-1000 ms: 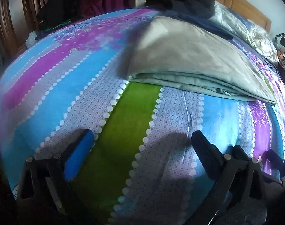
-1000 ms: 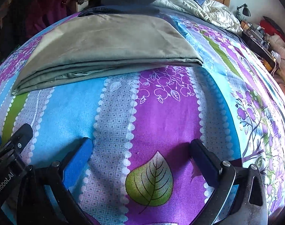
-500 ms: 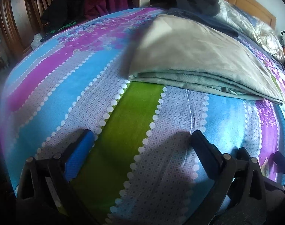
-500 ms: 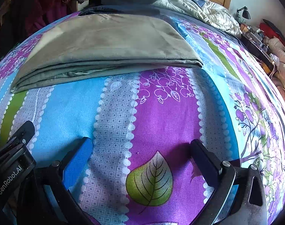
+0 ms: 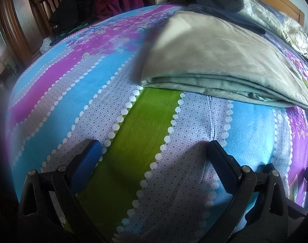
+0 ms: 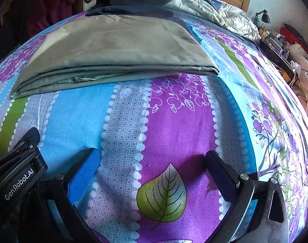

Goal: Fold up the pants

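The folded pants [image 5: 214, 60] lay on the bed [image 5: 93, 105] ahead of both spread, empty tools [image 5: 154, 154] [image 6: 151, 158]. Only the right view showed a lamp [image 6: 263, 17]. The left tool had edged closer.

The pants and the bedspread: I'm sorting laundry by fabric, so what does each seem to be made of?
The pants look like a woven cotton twill, matte grey-green; fine diagonal ribbing shows along the folded edge, though a blend is possible. The bedspread looks like a thin printed cloth, perhaps polyester or brushed cotton, going by its vivid stripes and slight sheen.
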{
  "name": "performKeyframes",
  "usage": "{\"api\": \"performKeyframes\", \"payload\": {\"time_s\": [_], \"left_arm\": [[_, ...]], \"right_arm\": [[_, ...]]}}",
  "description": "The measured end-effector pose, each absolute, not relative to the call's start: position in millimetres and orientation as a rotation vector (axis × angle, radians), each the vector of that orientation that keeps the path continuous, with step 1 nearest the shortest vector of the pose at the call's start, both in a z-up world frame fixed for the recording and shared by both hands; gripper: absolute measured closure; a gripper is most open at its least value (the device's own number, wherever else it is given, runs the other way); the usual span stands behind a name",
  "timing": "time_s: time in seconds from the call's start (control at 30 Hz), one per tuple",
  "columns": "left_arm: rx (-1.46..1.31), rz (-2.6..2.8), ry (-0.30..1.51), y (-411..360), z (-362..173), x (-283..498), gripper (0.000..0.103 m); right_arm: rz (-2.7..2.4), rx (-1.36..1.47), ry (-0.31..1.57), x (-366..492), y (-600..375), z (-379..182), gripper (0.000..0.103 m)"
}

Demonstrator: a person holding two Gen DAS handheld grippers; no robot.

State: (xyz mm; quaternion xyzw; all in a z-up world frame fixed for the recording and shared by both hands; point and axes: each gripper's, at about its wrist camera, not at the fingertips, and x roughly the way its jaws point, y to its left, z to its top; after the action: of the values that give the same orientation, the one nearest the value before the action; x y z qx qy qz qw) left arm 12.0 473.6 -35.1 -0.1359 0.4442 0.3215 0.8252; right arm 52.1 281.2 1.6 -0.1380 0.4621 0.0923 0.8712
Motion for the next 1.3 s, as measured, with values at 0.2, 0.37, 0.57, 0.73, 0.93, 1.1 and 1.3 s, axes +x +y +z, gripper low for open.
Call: {"api": "performKeyframes", "payload": {"time_s": [0.2,0.37,0.57,0.73,0.93,1.1,1.3], "left_arm": [[-0.289,0.683,0.943,473.6,-35.6,11.7,0.000],[-0.290,0.684,0.943,473.2,-35.7,12.3,0.000],[-0.290,0.684,0.943,473.5,-36.1,12.4,0.000],[-0.290,0.684,0.943,474.1,-36.2,12.3,0.000],[-0.290,0.681,0.940,474.2,-36.2,12.7,0.000],[-0.291,0.679,0.940,474.1,-36.4,12.2,0.000],[-0.290,0.680,0.940,474.2,-36.2,11.9,0.000]], "right_arm": [[0.193,-0.288,0.966,52.2,281.1,1.7,0.000],[0.195,-0.287,0.967,51.3,280.9,2.3,0.000],[0.202,-0.290,0.972,50.8,280.6,2.4,0.000],[0.207,-0.292,0.975,51.6,280.1,2.8,0.000],[0.205,-0.290,0.973,51.9,279.6,2.8,0.000],[0.203,-0.284,0.972,52.1,279.5,2.8,0.000],[0.203,-0.284,0.972,52.2,279.2,2.6,0.000]]}}
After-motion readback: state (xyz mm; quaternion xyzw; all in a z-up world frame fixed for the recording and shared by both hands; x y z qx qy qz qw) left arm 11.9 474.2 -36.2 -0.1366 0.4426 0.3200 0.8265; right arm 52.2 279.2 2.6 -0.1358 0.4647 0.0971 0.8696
